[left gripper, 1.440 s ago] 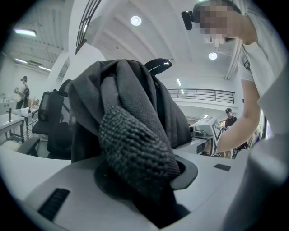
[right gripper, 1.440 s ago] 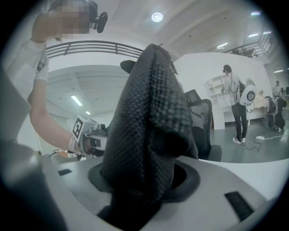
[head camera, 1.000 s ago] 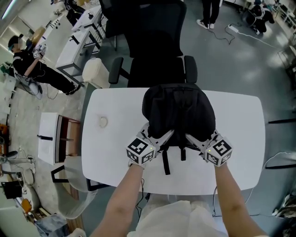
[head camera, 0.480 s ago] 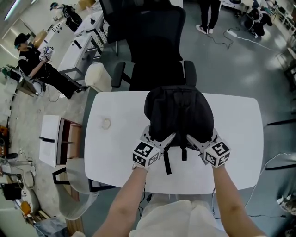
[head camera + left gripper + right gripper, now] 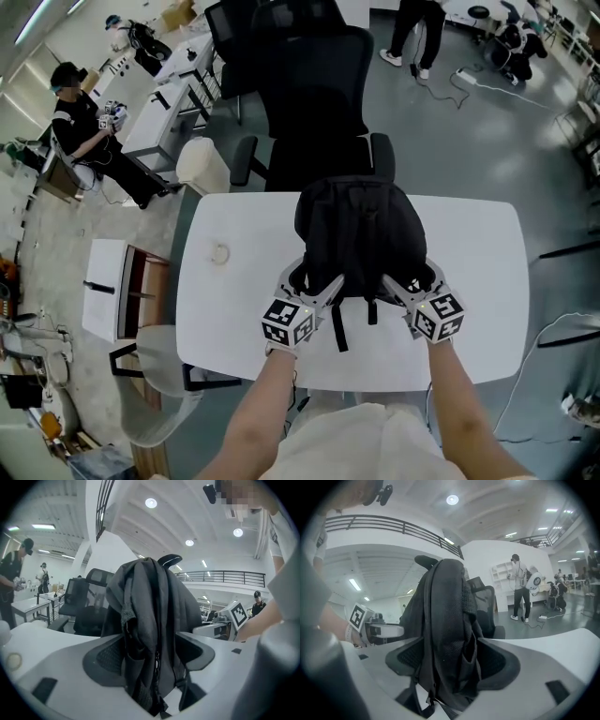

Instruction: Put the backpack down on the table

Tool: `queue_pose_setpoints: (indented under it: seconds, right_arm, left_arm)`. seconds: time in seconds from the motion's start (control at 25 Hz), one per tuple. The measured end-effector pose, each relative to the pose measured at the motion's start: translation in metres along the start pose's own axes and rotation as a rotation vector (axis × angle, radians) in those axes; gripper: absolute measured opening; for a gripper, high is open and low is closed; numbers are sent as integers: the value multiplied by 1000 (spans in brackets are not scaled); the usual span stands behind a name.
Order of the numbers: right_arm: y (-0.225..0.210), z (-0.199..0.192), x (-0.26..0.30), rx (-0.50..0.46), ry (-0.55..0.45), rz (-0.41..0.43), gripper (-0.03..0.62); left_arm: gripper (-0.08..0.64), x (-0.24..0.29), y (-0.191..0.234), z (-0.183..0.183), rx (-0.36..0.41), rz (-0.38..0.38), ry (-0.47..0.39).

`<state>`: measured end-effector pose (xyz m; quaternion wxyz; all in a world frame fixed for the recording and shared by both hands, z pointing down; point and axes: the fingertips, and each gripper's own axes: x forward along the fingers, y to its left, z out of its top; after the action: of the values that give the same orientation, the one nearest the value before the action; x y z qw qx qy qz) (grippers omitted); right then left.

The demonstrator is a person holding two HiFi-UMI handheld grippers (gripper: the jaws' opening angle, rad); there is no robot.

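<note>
1. While the jaws of both grippers are opening, the black backpack (image 5: 361,234) is seen standing upright on the white table (image 5: 234,314), at its middle and nearer to the far edge.
2. The left gripper (image 5: 312,279) is held at the near left side of the backpack. Its jaws are spread wide, and dark fabric of the backpack is found between them, but the pads are not seen to press on it.
3. The right gripper (image 5: 410,278) is held at the near right side. Its jaws are also spread wide around the fabric, without a pinch.
4. A black strap (image 5: 336,330) is laid flat on the table between the two grippers, pointing to the near edge.
5. A black office chair (image 5: 314,103) is placed just beyond the far edge, behind the backpack.
6. A small round object (image 5: 220,253) is seen on the left part of the table, well apart from the backpack.
</note>
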<state>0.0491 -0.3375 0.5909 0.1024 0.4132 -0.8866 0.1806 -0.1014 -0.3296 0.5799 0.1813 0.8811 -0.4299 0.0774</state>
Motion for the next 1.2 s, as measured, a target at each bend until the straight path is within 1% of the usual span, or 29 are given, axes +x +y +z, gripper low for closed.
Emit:
queue_pose_setpoints:
  seconds: [0.12,0.24,0.44,0.64,0.84,0.88,0.92,1.0,1.08,1.12,1.2]
  right_arm:
    - [-3,2,-8,13,-8,-32,342]
    - [-4,2,-22,16,-19,-56,342]
    - [1,14,-45,-17,-26,-75,342]
    - [8,29,-62,-19,-59,-98,342]
    - [15,38,-80,-18,-89,-108,333]
    - [17,39,-83,-19,-94,-104,323]
    - [20,41,-86,-23,-98,-98,297]
    - [25,43,-91,-41,-100,-87,219]
    - [28,45,-97,-60,-100,-82,174]
    - [29,47,-99,-67,-104,-85,156]
    - [27,53,-104,-73,-122,-97,140]
  left_arm:
    - [334,-6,-2,4,-22,-9,-8]
    - [334,-13,-6,3,-45,2,-26]
    - [328,-30,-9,7,-64,58,-42]
    - [246,-53,-9,19,-52,78,-78]
    - [186,-73,-12,30,-7,82,-96]
    - [164,-77,-13,32,-1,84,-101]
    - [146,-82,-13,35,2,87,-108]
    - [108,-90,-13,43,2,89,-127]
    - [76,-97,-16,53,14,89,-146]
    - [72,-100,-16,58,25,88,-155]
    - [66,-103,-16,67,44,88,-168]
